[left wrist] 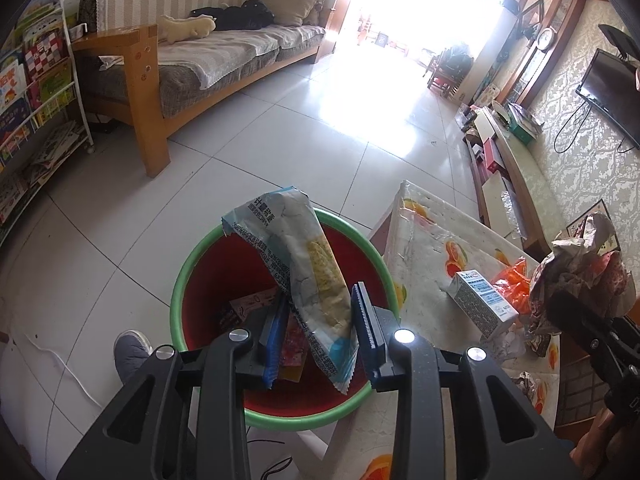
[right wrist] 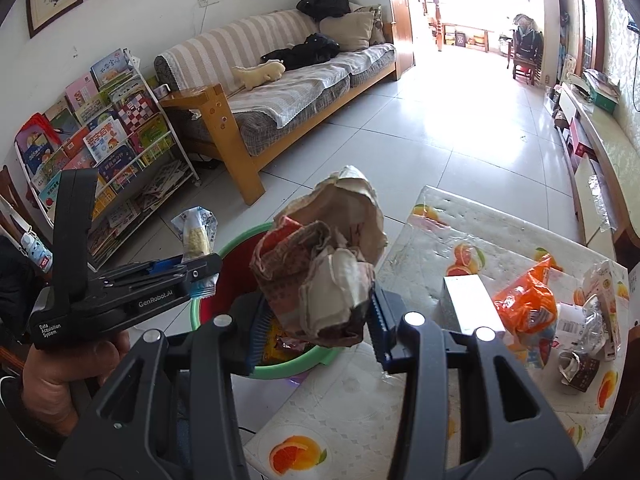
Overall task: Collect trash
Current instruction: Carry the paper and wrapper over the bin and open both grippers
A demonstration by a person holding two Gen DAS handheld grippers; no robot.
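Note:
My left gripper (left wrist: 320, 332) hangs over the red bin with a green rim (left wrist: 180, 280). A white and blue snack wrapper (left wrist: 304, 264) stands between its blue pads; the pads look parted around it, with gaps on both sides. The bin holds several wrappers (left wrist: 294, 340). My right gripper (right wrist: 316, 320) is shut on a crumpled brown paper bag (right wrist: 320, 260), held at the table edge beside the bin (right wrist: 304, 364). The left gripper (right wrist: 176, 276) and its wrapper (right wrist: 196, 236) also show in the right wrist view.
A table with a fruit-print cover (right wrist: 360, 408) carries a grey carton (right wrist: 468, 300), an orange plastic bag (right wrist: 528, 308) and more packaging (right wrist: 600, 312). A sofa (right wrist: 288, 84), a book rack (right wrist: 104, 140) and a low TV bench (right wrist: 596, 152) ring the tiled floor.

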